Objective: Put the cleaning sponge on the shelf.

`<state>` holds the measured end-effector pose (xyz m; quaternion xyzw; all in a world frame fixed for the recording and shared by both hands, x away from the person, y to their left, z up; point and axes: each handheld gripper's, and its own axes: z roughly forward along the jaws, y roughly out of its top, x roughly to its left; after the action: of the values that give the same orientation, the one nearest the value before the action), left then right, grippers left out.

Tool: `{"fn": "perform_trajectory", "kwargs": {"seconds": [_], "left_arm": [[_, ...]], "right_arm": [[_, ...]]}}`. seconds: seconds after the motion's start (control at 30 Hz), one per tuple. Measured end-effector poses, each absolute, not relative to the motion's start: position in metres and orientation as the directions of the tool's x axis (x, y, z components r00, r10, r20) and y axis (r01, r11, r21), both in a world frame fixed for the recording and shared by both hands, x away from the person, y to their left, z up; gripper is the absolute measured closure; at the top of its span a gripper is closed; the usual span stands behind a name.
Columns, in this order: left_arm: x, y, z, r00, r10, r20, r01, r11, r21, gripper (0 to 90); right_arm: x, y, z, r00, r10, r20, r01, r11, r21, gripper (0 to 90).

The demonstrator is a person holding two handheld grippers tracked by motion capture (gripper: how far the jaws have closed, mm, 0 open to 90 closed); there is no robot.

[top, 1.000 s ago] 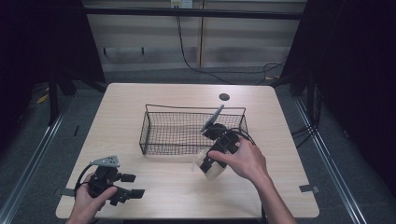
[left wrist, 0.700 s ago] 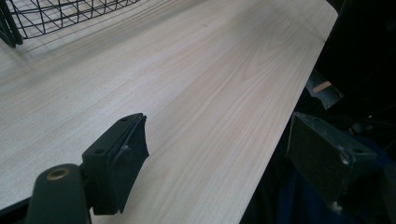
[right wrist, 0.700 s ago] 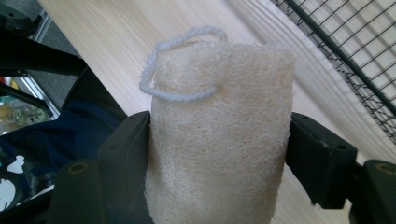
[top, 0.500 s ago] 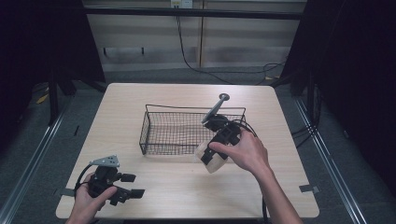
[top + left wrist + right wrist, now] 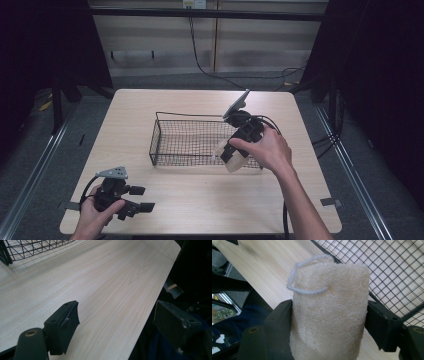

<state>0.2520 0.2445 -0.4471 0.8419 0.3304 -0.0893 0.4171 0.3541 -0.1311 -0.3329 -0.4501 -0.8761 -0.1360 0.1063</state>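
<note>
A pale loofah sponge (image 5: pixel 329 312) with a white cord loop (image 5: pixel 308 275) is clamped between the jaws of the right gripper (image 5: pixel 235 152) at the near right rim of the wire basket (image 5: pixel 170 142), while the left gripper (image 5: pixel 131 200) is held with jaws wide and empty near the front left edge of the wooden table (image 5: pixel 200 200).

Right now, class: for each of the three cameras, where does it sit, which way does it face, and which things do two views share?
High view: above the near edge, facing forward and down on the table; both forearms and claws show.
Left gripper view: on the left claw, looking over bare tabletop; open jaws show.
Right gripper view: on the right claw, looking at the loofah sponge it clamps.
Shared: the wire basket appears in all three.
</note>
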Motion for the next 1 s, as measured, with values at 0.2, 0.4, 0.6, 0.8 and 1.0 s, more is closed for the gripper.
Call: {"fn": "perform_trajectory", "kwargs": {"seconds": [0.2,0.4,0.6,0.8,1.0], "left_arm": [[0.252,0.245,-0.447,0.766,0.481,-0.426,0.63,-0.434,0.644,19.7],[0.252,0.244,-0.447,0.768,0.48,-0.424,0.628,-0.437,0.643,19.7],[0.252,0.244,-0.447,0.768,0.48,-0.424,0.628,-0.437,0.643,19.7],[0.252,0.244,-0.447,0.768,0.482,-0.421,0.627,-0.438,0.644,19.7],[0.252,0.244,-0.447,0.768,0.481,-0.422,0.628,-0.438,0.643,19.7]], "right_arm": [[0.363,-0.137,-0.331,-0.544,0.78,0.31,0.838,0.526,0.147,26.4],[0.374,-0.143,-0.338,-0.503,0.811,0.3,0.864,0.486,0.135,26.4],[0.384,-0.152,-0.341,-0.448,0.845,0.292,0.894,0.431,0.122,26.4],[0.392,-0.162,-0.344,-0.381,0.882,0.277,0.924,0.358,0.133,26.4],[0.397,-0.166,-0.348,-0.344,0.906,0.248,0.938,0.32,0.134,26.4]]}}
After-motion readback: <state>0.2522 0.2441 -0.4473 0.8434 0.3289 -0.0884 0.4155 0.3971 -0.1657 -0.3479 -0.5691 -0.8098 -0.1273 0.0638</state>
